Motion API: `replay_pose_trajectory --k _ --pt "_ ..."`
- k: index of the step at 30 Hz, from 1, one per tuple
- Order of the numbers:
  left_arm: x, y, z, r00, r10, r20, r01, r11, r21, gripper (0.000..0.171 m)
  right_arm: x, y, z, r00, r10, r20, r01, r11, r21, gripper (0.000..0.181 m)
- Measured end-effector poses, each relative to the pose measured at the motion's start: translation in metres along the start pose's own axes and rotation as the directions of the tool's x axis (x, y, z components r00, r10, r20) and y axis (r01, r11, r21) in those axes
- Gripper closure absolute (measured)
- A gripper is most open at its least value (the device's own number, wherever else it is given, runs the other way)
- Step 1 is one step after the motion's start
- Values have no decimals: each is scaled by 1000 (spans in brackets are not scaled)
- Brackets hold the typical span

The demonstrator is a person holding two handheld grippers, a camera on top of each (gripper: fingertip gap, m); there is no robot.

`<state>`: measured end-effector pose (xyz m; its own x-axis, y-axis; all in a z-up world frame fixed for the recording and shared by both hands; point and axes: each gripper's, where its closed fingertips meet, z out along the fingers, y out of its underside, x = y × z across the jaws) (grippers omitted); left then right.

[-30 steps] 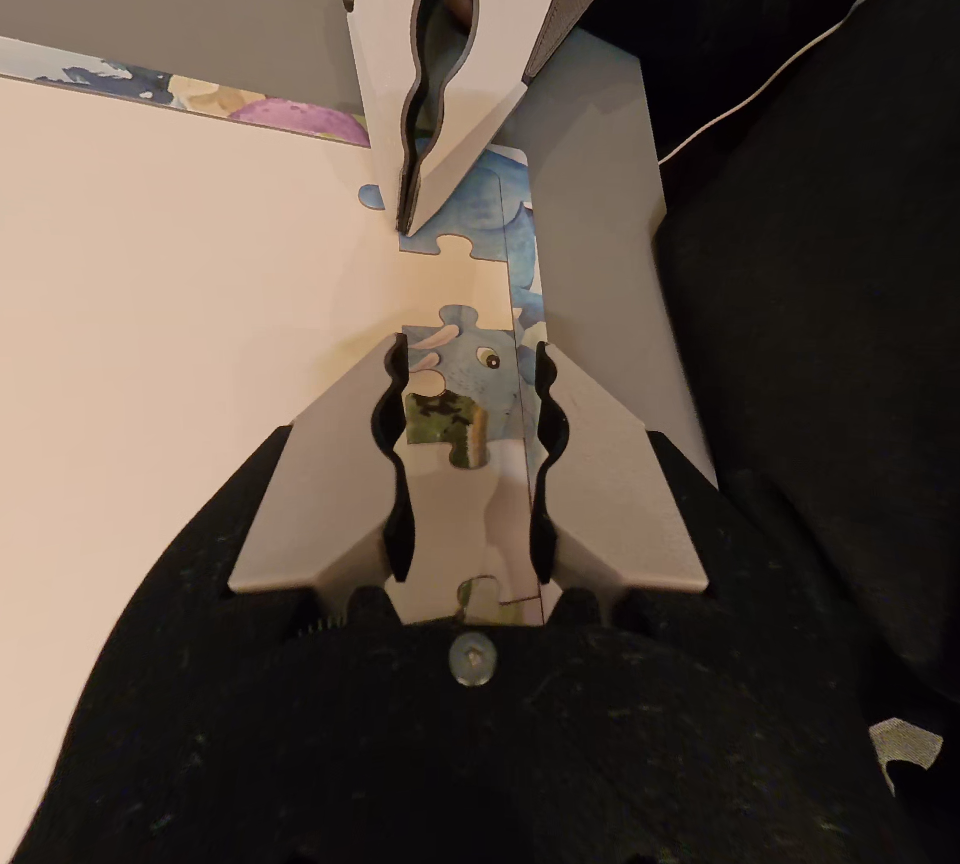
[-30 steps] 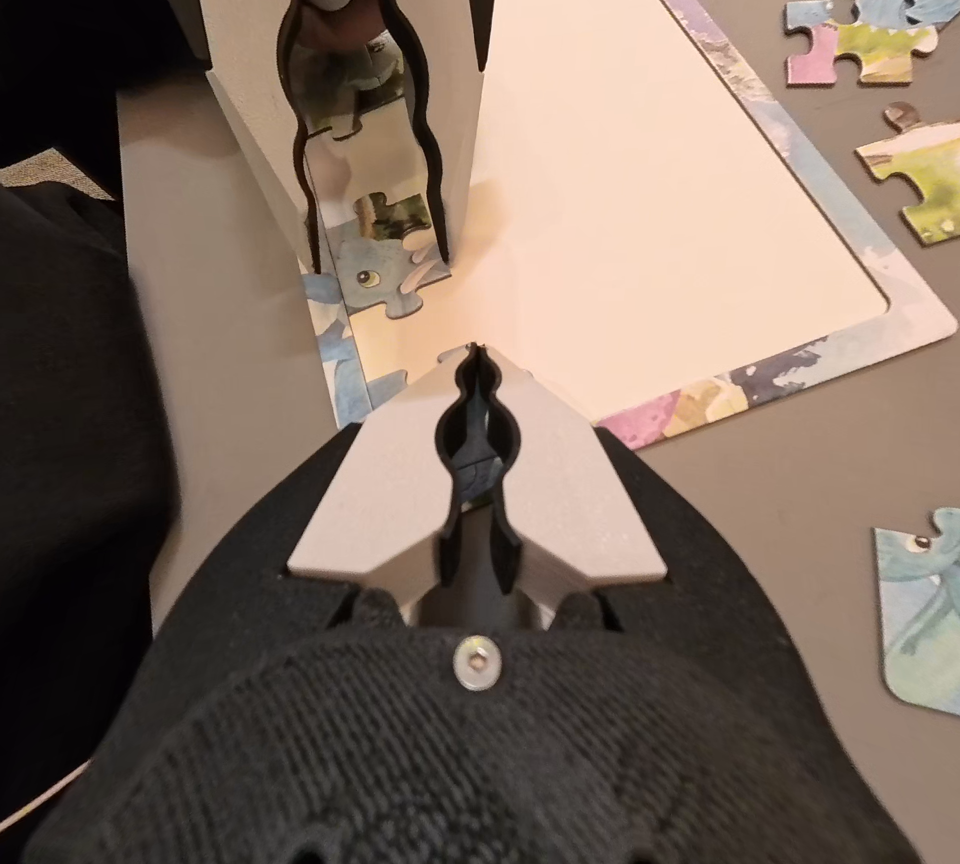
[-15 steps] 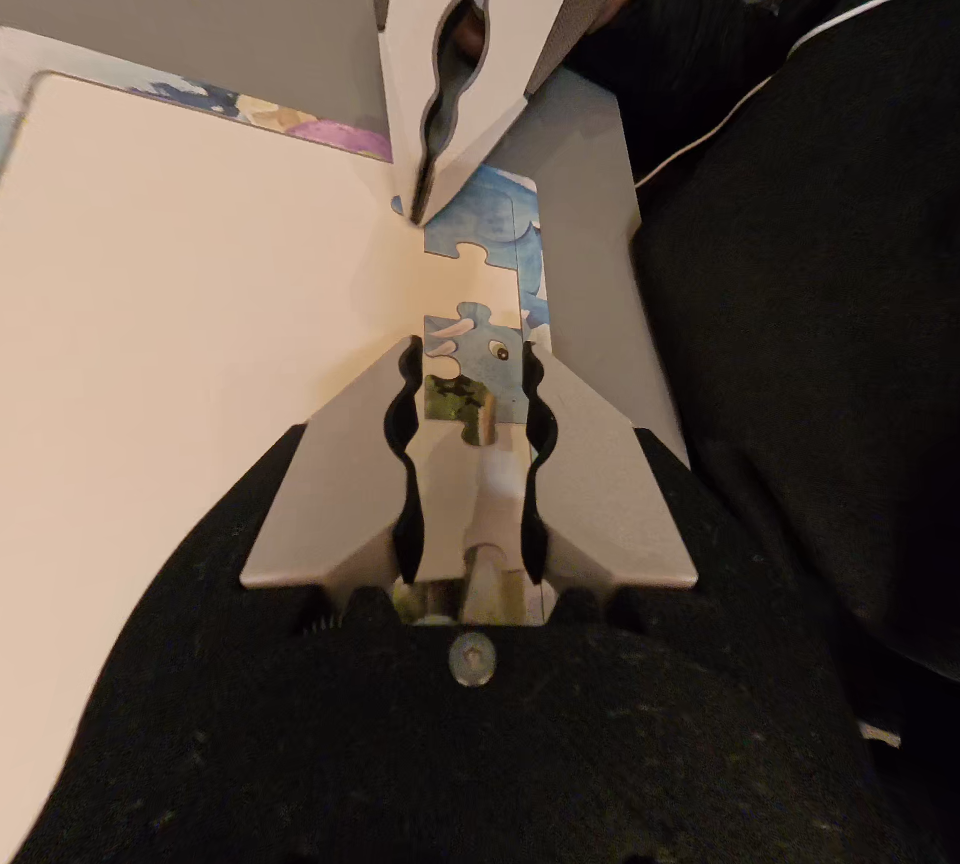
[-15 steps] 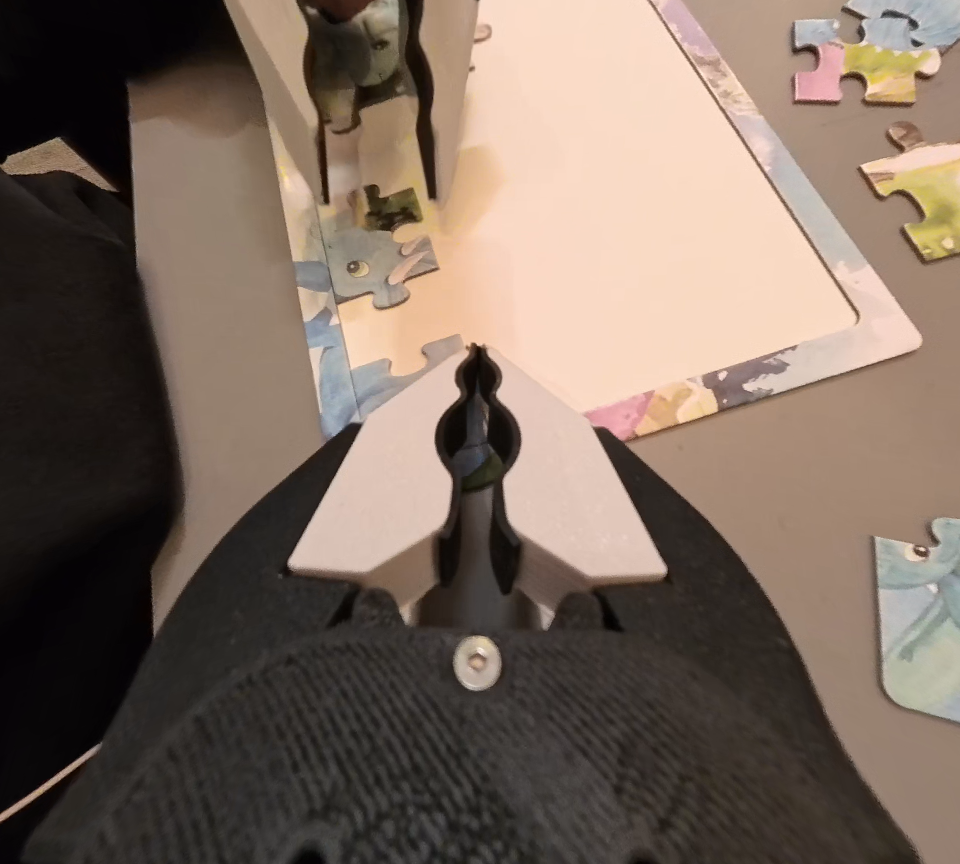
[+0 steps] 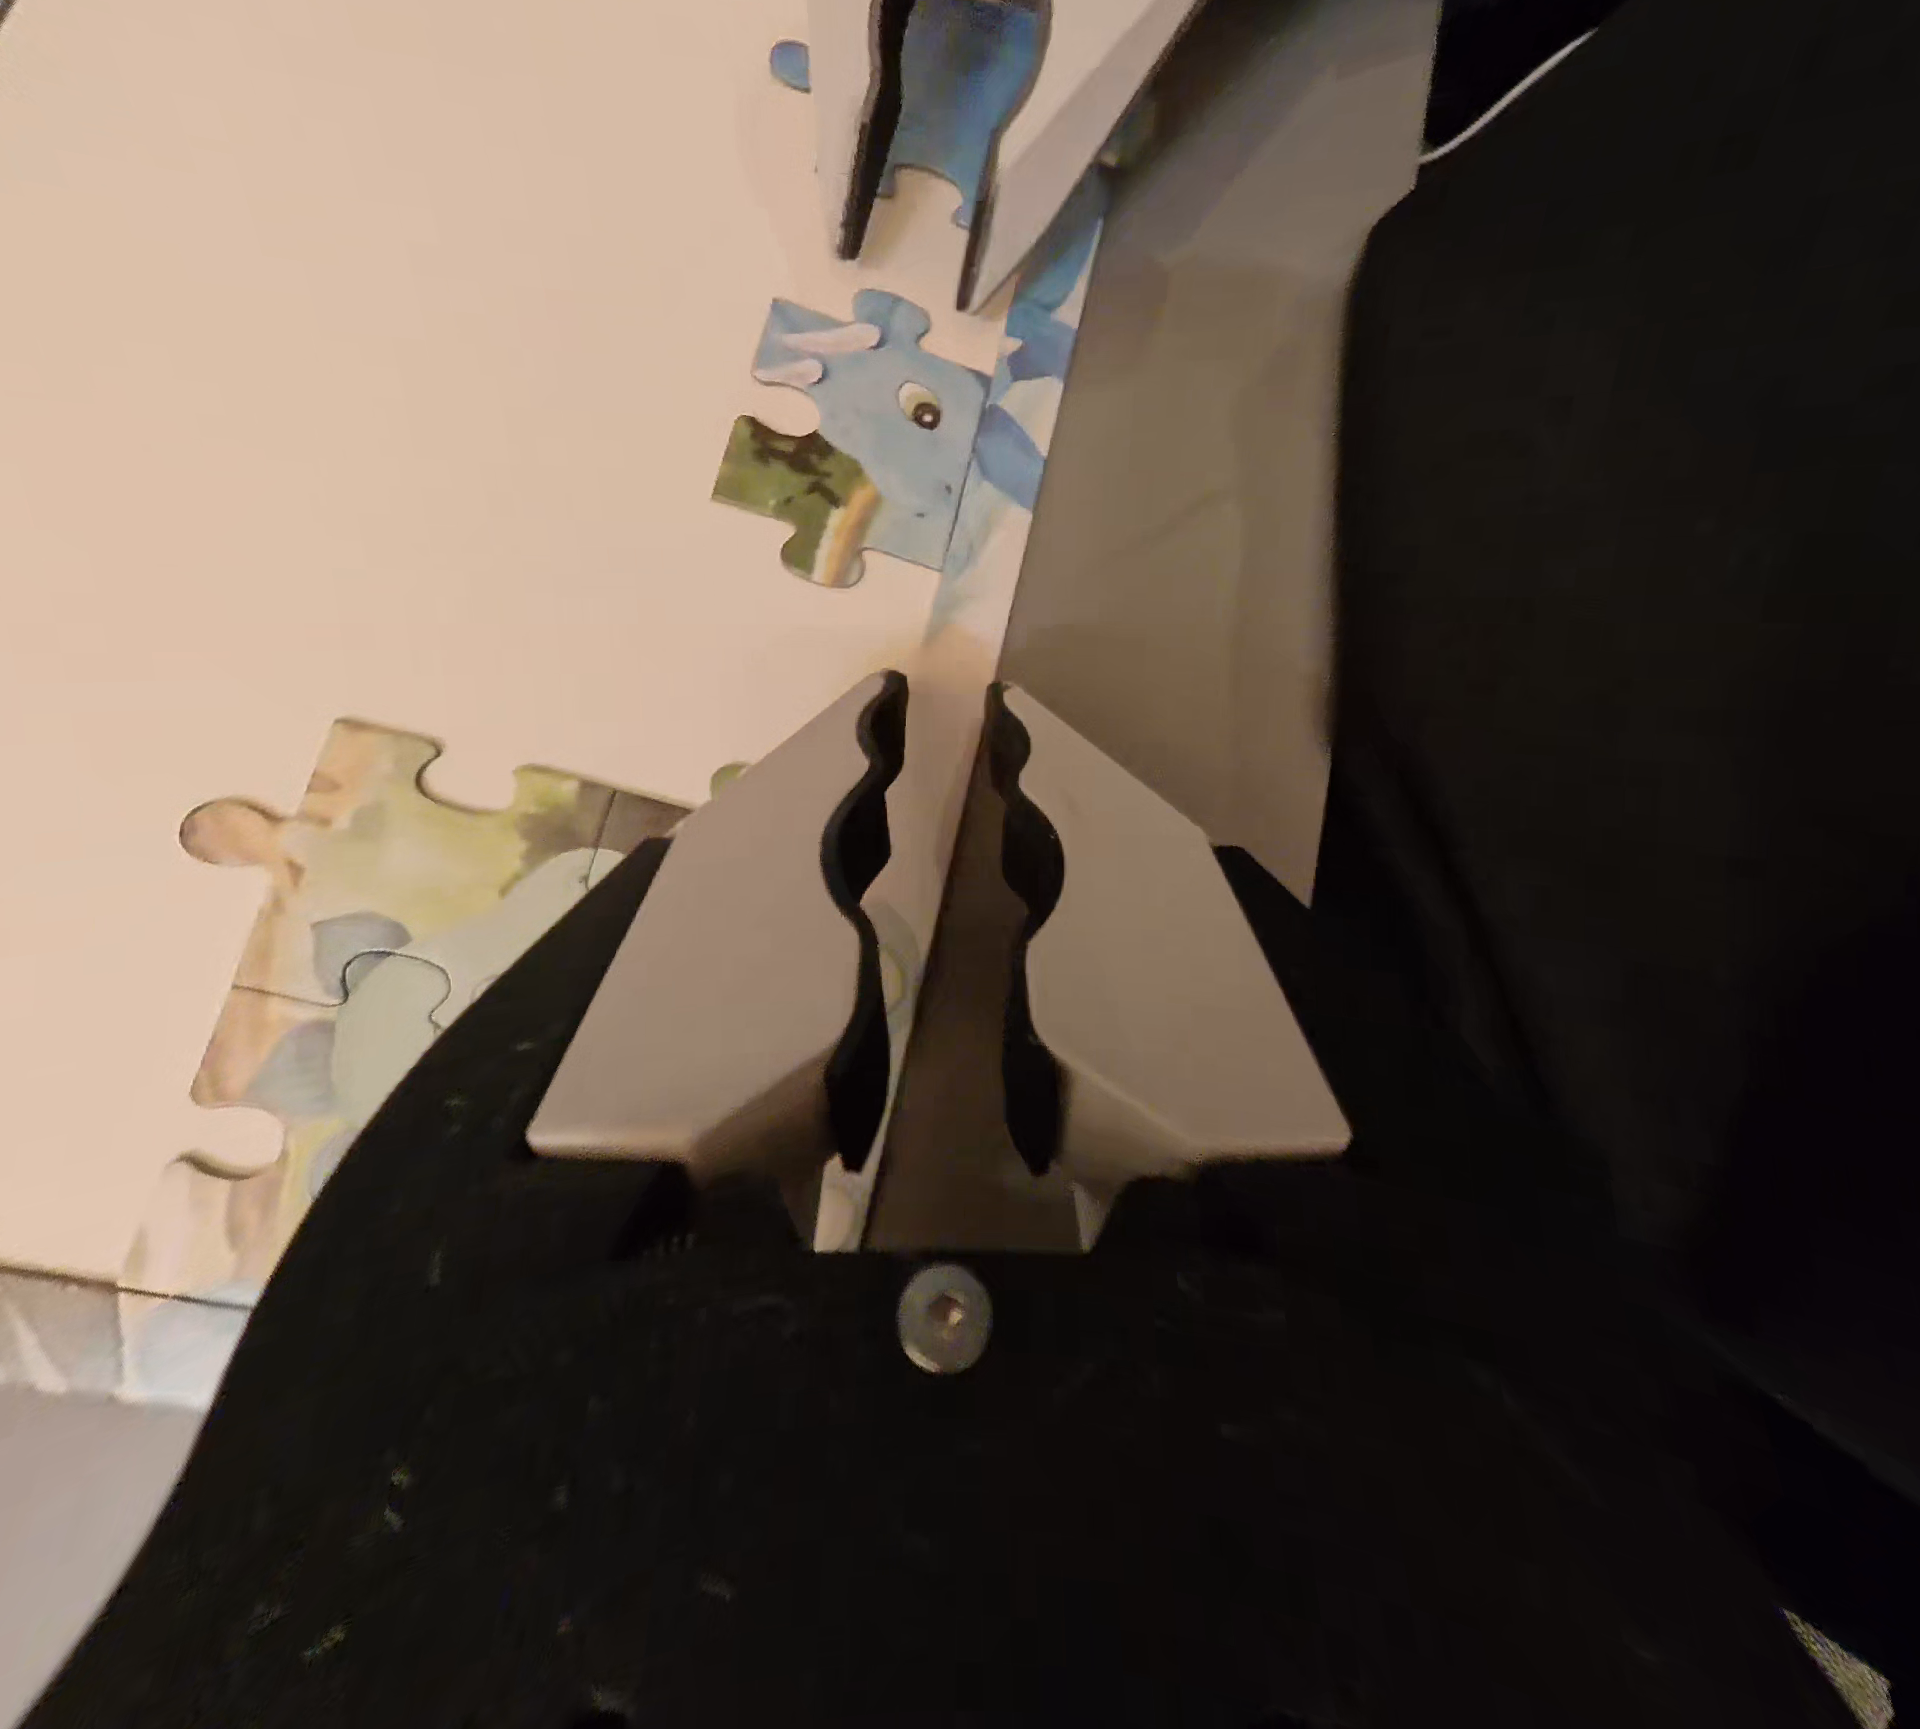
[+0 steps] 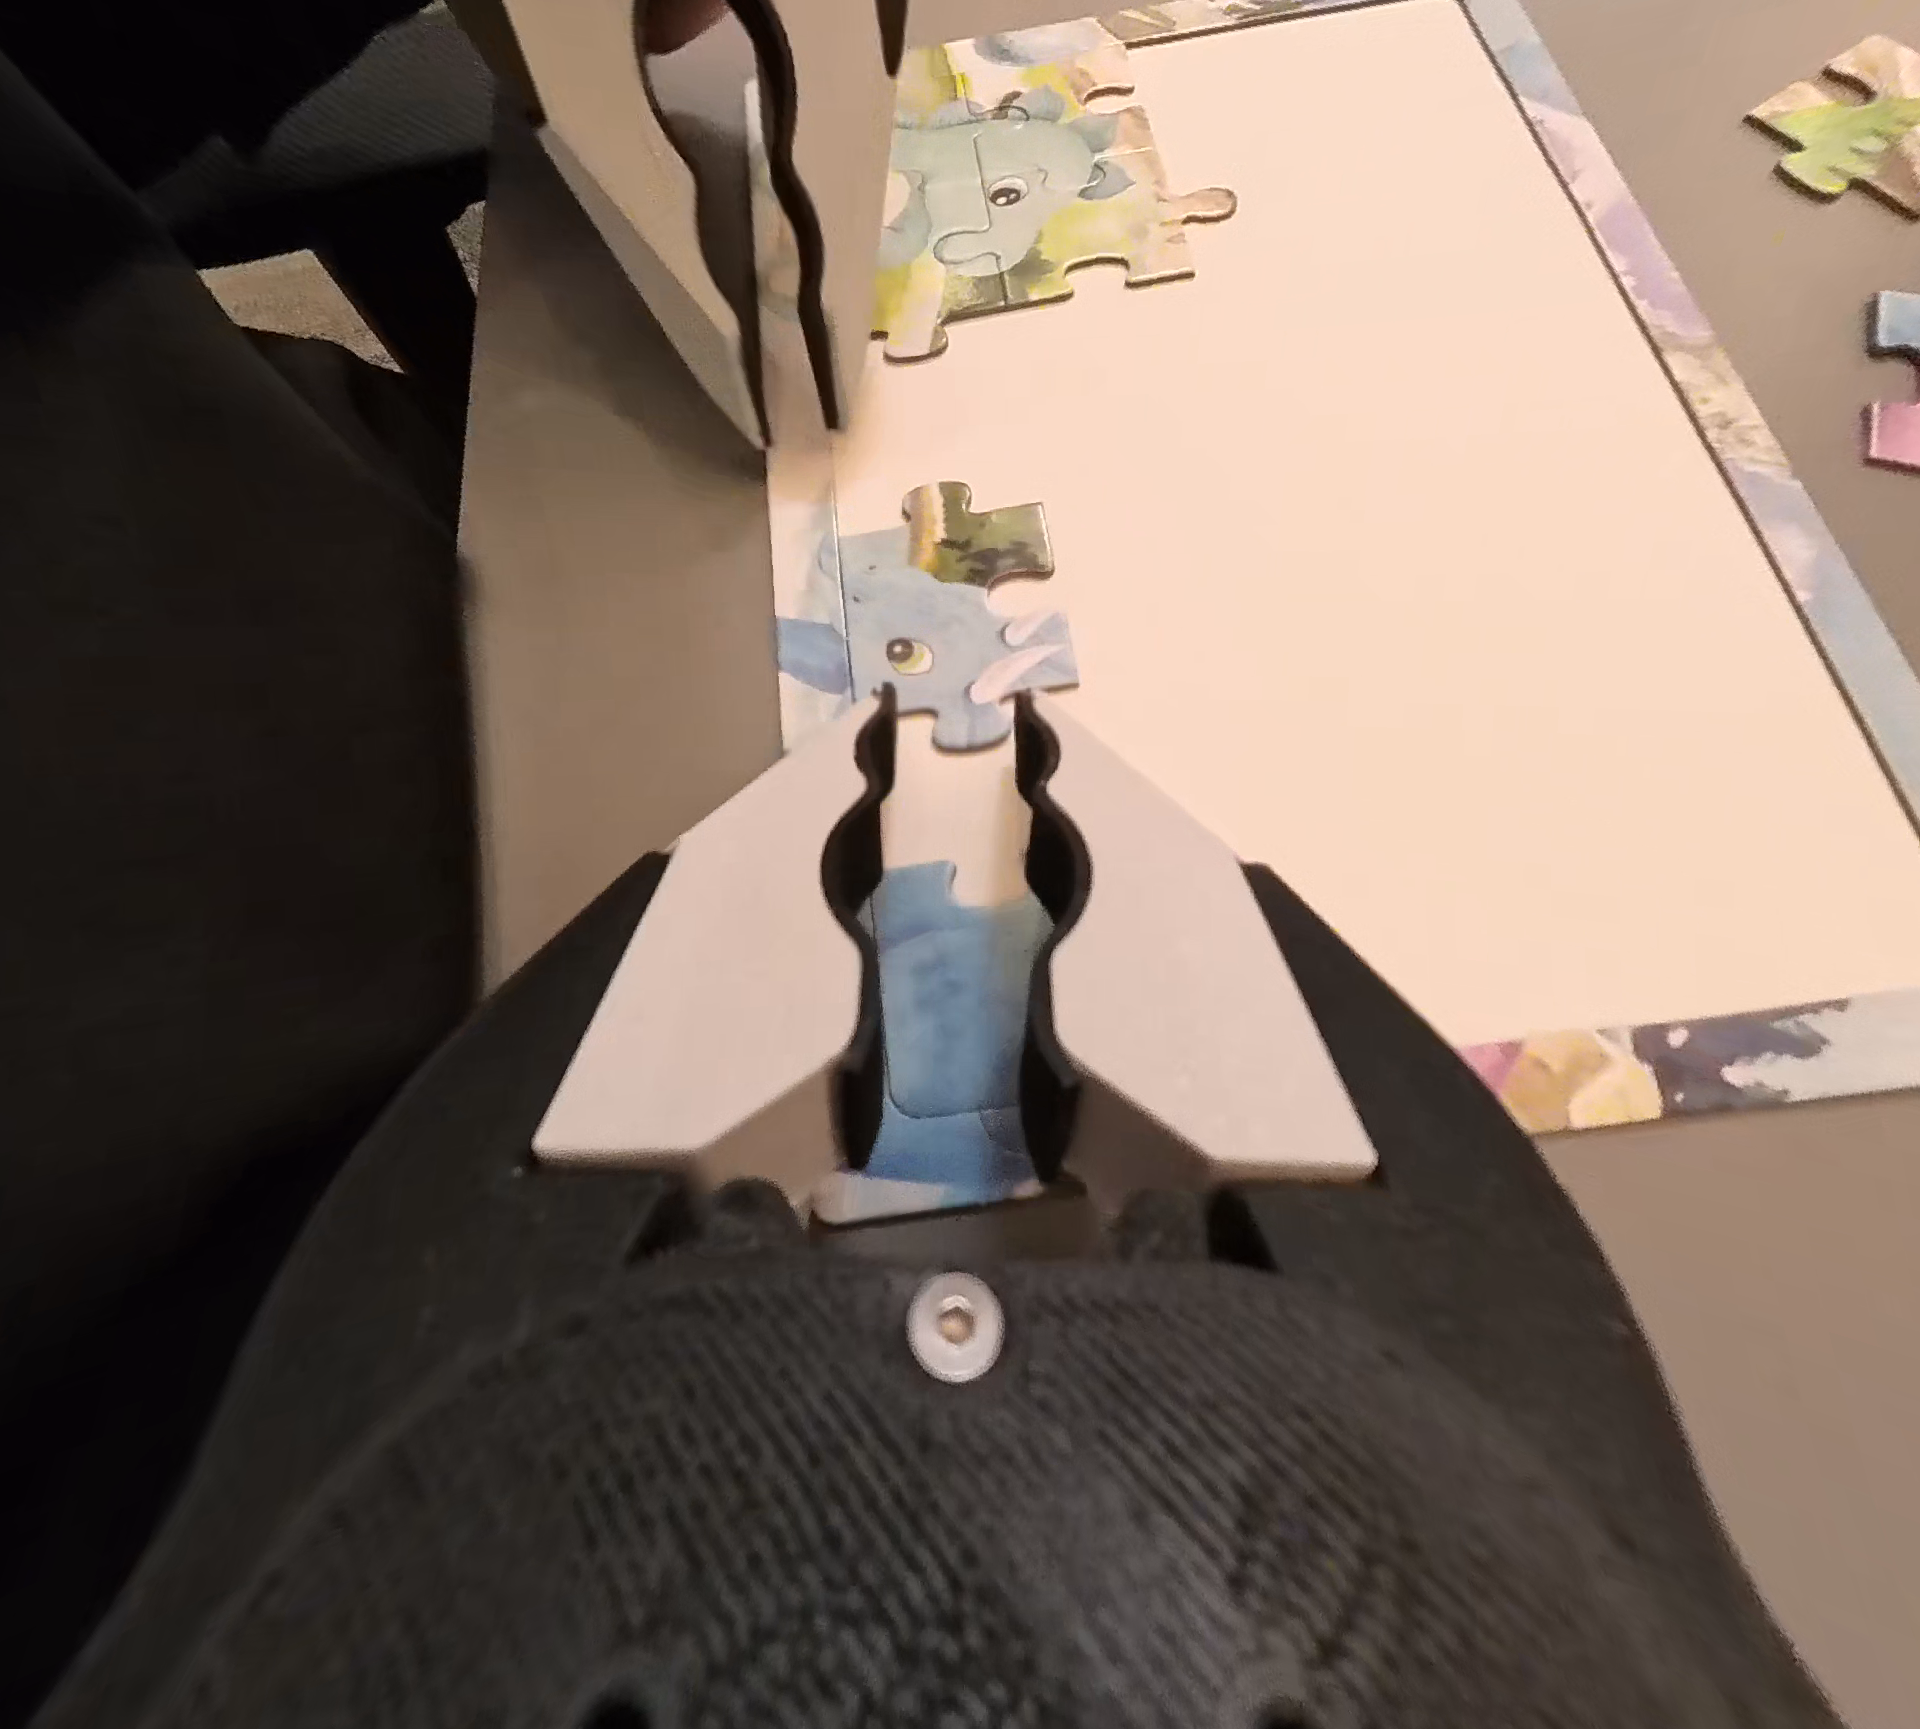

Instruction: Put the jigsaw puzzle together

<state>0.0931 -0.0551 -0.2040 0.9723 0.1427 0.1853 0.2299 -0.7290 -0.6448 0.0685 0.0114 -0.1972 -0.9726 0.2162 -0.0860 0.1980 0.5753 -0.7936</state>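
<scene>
Your right tool (image 6: 951, 708) stands spread over the blue corner piece (image 6: 951, 983), pinching nothing, and your left tool (image 5: 943, 692) is parted and empty too. Nudge the dinosaur-head piece (image 6: 951, 630) flat along the frame (image 6: 1621, 214) edge until its tab seems to meet that corner piece's notch. It is glossy blue card with a green patch.

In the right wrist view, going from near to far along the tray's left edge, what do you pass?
Right gripper → plain blue puzzle piece → blue dinosaur-face piece → left gripper → assembled green-and-grey dinosaur cluster.
</scene>
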Motion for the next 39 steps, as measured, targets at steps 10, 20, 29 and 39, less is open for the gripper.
replay_pose_trajectory --k 10,20,29,39 --pt "0 0 6 999 -21 -25 21 1000 -18 171 3 4 8 1000 13 1 -13 999 -52 155" --pt "0 0 6 998 -46 -51 46 999 16 171 4 3 11 1000 13 5 -13 998 -54 158" --pt "0 0 6 997 -44 -56 45 999 15 171 3 -5 3 999 35 34 -35 999 11 161" --pt "0 0 6 996 -53 -66 54 998 27 171 2 6 5 997 54 47 -51 997 -52 161"
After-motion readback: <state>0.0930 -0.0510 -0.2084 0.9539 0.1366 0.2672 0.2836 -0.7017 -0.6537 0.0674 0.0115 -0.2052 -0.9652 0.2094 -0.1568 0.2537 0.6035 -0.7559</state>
